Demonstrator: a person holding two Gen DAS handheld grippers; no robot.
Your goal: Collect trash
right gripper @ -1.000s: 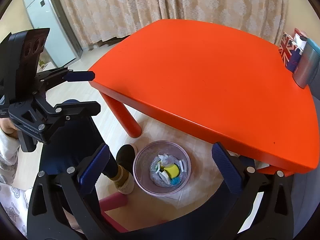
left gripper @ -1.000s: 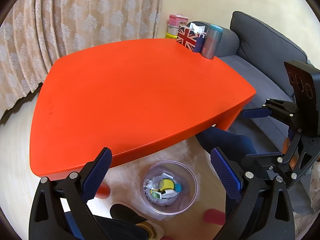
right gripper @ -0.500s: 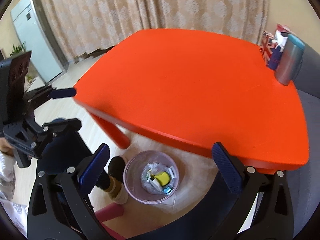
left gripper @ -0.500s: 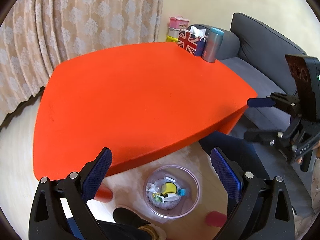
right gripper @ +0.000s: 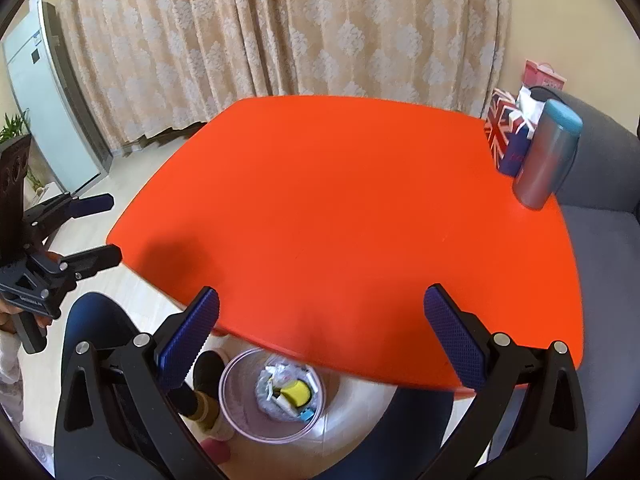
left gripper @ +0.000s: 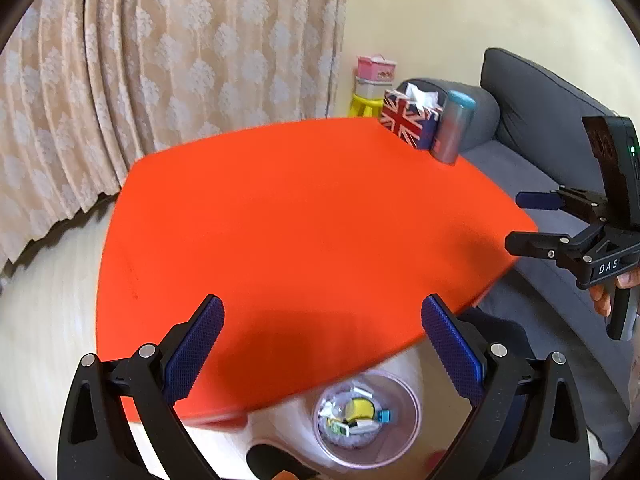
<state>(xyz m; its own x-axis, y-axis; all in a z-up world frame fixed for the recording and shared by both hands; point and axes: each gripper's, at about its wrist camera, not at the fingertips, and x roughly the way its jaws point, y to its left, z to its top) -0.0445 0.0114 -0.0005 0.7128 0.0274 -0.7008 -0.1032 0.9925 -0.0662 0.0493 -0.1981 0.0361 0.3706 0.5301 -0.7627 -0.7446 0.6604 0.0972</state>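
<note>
both my tongs, left (left gripper: 322,346) and right (right gripper: 322,336), hang released and empty above the orange table (right gripper: 340,200), with the trash (right gripper: 290,394) in the bin (right gripper: 240,376) straight below between them.

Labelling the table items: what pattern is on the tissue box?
A Union Jack flag pattern on the tissue box, clearest in the left wrist view.

My tongs' pads (left gripper: 192,354) were dark blue with a dotted texture, on black arms. Table (left gripper: 304,220): plain orange-red. Tissue box (left gripper: 408,122): Union Jack in red, white and blue. Tumbler (right gripper: 548,160): grey, teal lid. Curtain (right gripper: 280,28): beige, pale damask motifs. Bin (right gripper: 240,376): translucent pink. Sofa (left gripper: 536,120): dark grey.
</note>
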